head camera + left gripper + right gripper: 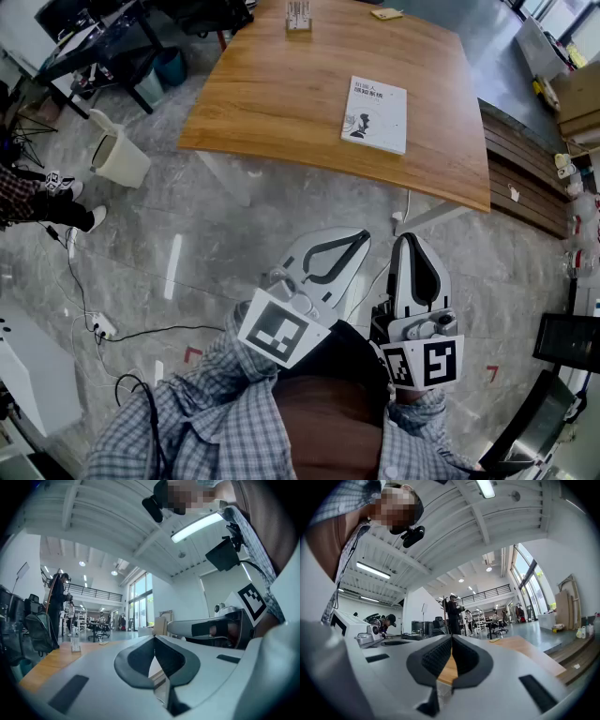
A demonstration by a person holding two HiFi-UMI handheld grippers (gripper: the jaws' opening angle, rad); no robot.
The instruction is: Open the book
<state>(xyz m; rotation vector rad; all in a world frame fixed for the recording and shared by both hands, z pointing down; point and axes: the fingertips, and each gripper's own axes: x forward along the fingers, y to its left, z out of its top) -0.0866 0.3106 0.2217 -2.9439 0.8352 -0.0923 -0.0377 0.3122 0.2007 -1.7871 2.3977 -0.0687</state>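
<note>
A closed book (375,114) with a white cover lies flat on the wooden table (281,94), towards its right side. Both grippers are held close to my body, well short of the table's near edge and pointing level towards it. My left gripper (363,236) is shut, its tips meeting with nothing between them (155,638). Beside it, my right gripper (411,240) is also shut and empty (452,636). The table top (525,648) shows beyond the right jaws. The book is not visible in either gripper view.
A small rack (298,16) and a yellow item (385,13) sit at the table's far edge. A white bin (120,157) stands left of the table, a slatted bench (525,178) to its right. Cables (103,328) trail on the floor; a person's legs (37,202) show at left.
</note>
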